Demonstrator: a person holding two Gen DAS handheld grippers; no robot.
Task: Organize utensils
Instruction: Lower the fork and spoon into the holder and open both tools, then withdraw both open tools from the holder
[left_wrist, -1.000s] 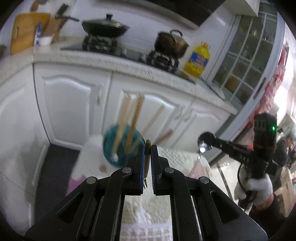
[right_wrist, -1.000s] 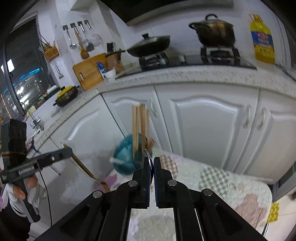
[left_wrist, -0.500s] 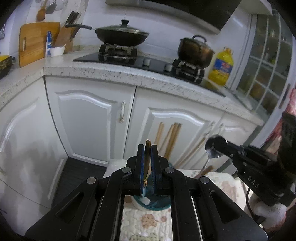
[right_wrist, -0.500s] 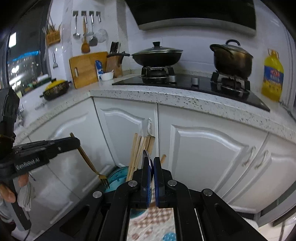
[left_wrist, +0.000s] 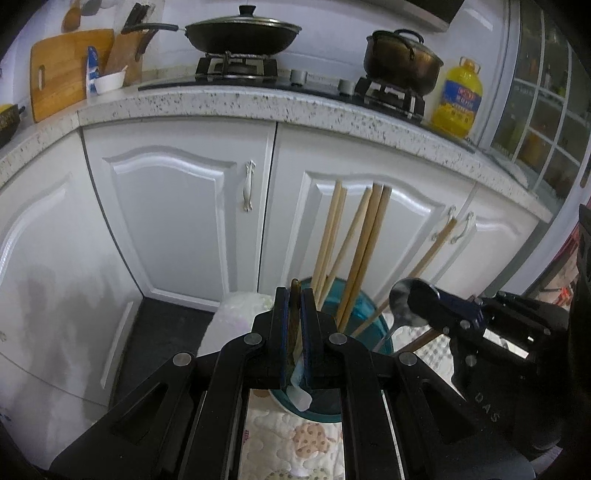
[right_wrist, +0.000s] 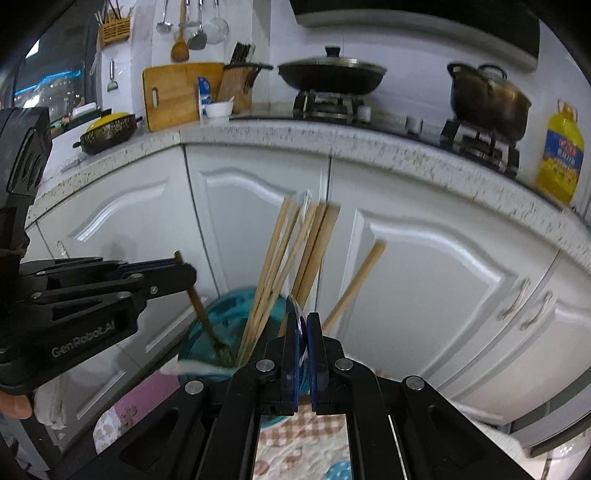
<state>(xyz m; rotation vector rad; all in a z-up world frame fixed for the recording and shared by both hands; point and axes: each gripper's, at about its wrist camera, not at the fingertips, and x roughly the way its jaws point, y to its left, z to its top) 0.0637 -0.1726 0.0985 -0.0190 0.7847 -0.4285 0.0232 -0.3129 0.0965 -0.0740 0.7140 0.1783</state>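
So on the left side, the left gripper (right_wrist: 181, 271) has its jaws clamped on a fork (right_wrist: 205, 317) with a brownish handle. The handle end pokes up past the fingers, and the long axis slants down and to the right so the tines dip into the teal holder (right_wrist: 225, 321) (dark metal tines, a bit blurry). That holder sits on a quilted mat (left_wrist: 280, 439) in front of the white cabinet doors (left_wrist: 177, 221).

Moving over, a bunch of pale wooden chopsticks (left_wrist: 356, 251) stands in the holder. They point up and fan out slightly, with one stick leaning off further to the right than the rest.

Then the right gripper (left_wrist: 417, 301) is pinched shut on a metal spoon (left_wrist: 402, 306). The shiny bowl sticks up above the fingers and the thin handle runs down-left toward the holder's rim. I can't tell if it actually touches it.

Behind everything there's a speckled countertop (left_wrist: 258, 103) with a lidded wok (left_wrist: 242, 35), a pot (left_wrist: 400, 61) and a yellow oil bottle (left_wrist: 458, 98) off to the right.
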